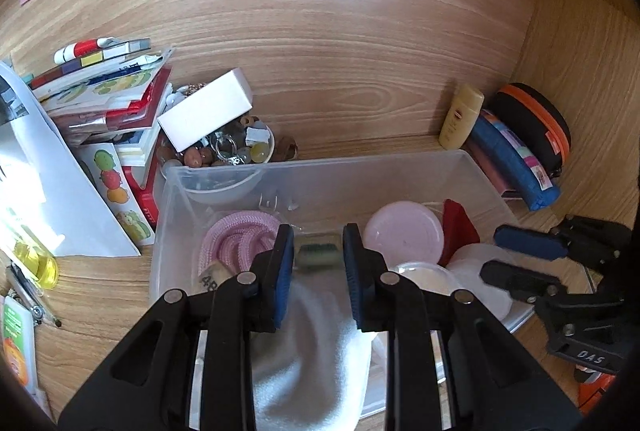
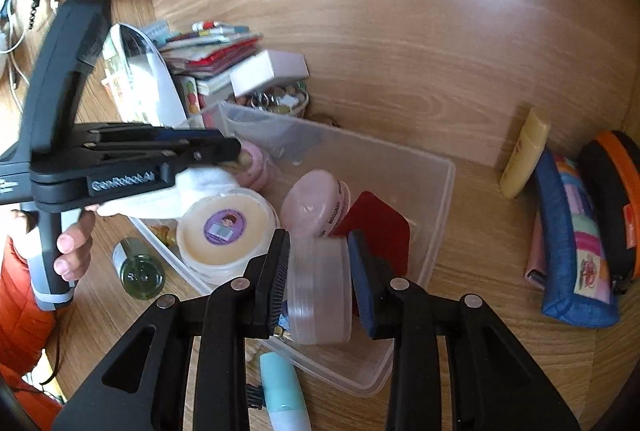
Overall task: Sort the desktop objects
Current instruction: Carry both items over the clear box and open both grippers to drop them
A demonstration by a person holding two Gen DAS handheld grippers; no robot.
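A clear plastic bin (image 1: 320, 167) (image 2: 440, 199) stands on the wooden desk. It holds a pink rope coil (image 1: 240, 235), a pink round case (image 1: 404, 231) (image 2: 316, 201), a red card (image 2: 380, 227), a cream jar (image 2: 226, 227) and a white cloth (image 1: 312, 351) (image 2: 200, 183). My left gripper (image 1: 318, 271) is shut on the white cloth over the bin. My right gripper (image 2: 320, 271) is shut on a clear round plastic jar (image 2: 320, 291) above the bin's near right corner; it also shows in the left wrist view (image 1: 520, 259).
Stacked books (image 1: 108, 99), a white box (image 1: 208, 109) and a bowl of trinkets (image 1: 228, 151) stand behind the bin on the left. A yellow bottle (image 2: 524, 155), blue pencil case (image 2: 576, 243) and black-orange pouch (image 2: 612, 199) lie right. A green bottle (image 2: 138, 269) and teal tube (image 2: 284, 391) lie near.
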